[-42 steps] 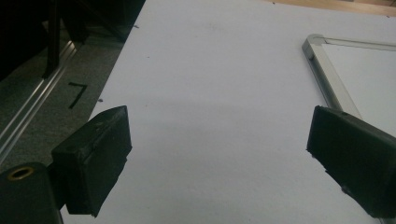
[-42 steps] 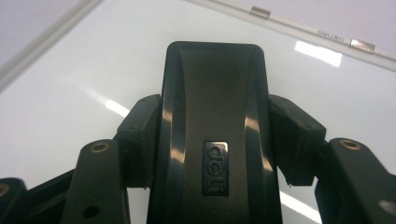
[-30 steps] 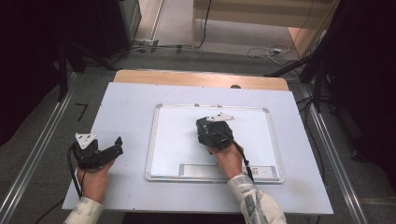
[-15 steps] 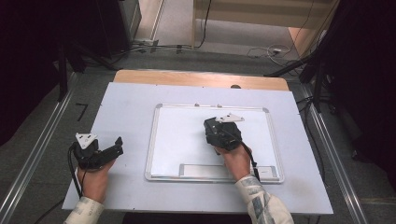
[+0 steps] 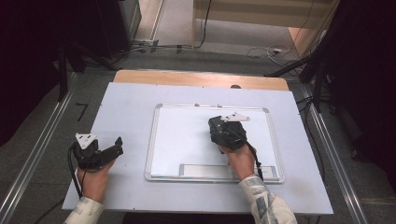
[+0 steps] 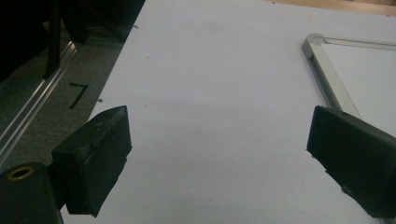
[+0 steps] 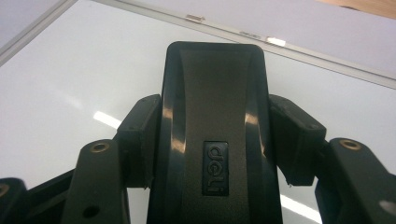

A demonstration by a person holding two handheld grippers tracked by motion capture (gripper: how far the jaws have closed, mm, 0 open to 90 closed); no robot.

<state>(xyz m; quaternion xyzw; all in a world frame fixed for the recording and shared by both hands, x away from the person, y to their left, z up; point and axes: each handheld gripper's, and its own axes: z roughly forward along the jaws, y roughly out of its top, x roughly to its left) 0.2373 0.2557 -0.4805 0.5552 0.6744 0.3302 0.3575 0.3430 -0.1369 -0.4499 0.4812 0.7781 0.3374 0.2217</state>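
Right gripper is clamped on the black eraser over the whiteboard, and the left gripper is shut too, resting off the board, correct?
Not quite: the left gripper is open, its fingers wide apart over bare table, as the left gripper view shows. The rest holds.

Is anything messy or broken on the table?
Nothing stands out. The whiteboard lies flat and straight on the table, wiped clean. The right claw grips a black eraser over it.

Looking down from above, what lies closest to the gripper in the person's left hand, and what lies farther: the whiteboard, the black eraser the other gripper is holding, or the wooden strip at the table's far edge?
From the left gripper:
1. Whiteboard, its left frame just to the gripper's right.
2. Black eraser, mid-board, clamped in the right gripper.
3. Wooden strip, along the table's far edge.
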